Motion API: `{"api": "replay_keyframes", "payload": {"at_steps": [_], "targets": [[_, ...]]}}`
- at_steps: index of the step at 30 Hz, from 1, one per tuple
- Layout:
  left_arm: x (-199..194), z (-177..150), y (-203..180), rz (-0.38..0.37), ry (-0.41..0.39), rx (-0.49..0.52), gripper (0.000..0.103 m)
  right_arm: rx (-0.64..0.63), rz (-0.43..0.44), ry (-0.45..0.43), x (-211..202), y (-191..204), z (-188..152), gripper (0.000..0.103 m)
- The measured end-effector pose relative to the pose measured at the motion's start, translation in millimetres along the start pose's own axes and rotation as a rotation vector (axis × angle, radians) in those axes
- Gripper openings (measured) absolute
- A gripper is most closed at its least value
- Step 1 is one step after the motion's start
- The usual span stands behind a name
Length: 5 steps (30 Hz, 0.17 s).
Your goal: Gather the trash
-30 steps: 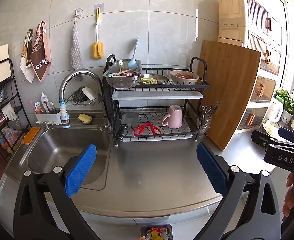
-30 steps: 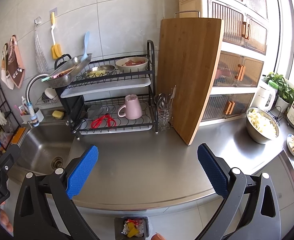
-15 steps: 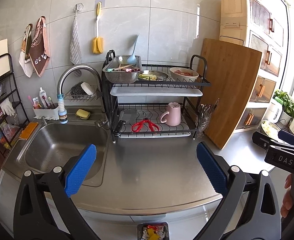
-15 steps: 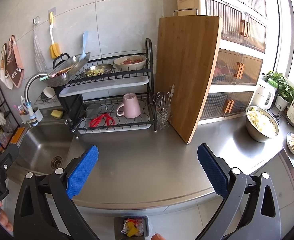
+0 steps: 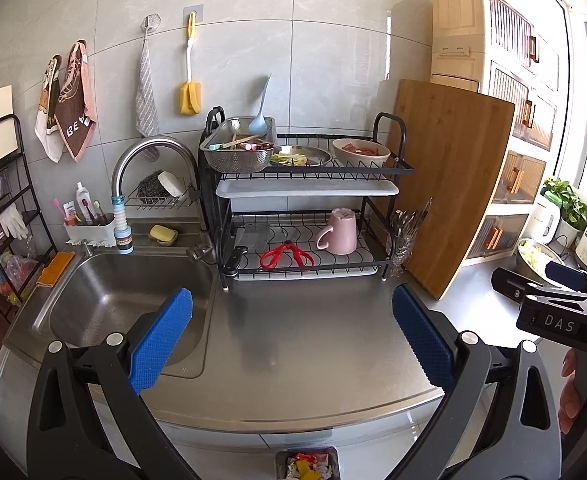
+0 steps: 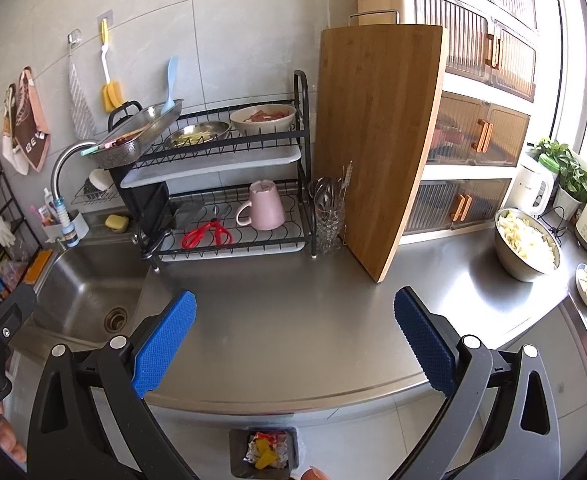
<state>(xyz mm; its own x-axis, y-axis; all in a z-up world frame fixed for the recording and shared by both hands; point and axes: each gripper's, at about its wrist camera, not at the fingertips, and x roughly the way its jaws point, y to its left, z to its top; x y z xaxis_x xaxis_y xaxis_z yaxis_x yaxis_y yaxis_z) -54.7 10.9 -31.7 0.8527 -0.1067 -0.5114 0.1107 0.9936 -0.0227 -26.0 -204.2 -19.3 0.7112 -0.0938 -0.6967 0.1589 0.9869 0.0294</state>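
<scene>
Both hand-held grippers released, nothing btwn pads: left hand-held gripper (image 5: 291,332), right hand-held gripper (image 6: 295,330) over bare tabletop (image 6: 293,320). Trash bin (image 6: 263,454) w/ wrappers below, under tabletop edge.

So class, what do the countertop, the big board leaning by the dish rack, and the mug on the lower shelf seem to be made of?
Countertop: probably stainless steel, brushed; grey with soft reflections and glare.
Board: wood or bamboo, smooth; warm brown with parallel grain strips.
Mug: likely glazed ceramic, though plastic is possible; pink, opaque, slight sheen.
</scene>
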Motion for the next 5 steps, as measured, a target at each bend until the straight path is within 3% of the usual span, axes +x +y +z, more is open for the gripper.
{"api": "replay_keyframes", "payload": {"at_steps": [5], "targets": [[2.3, -0.3, 2.8, -0.030, 0.017, -0.024, 0.095, -0.002, 0.005, 0.000, -0.1, 0.8, -0.4, 0.100]]}}
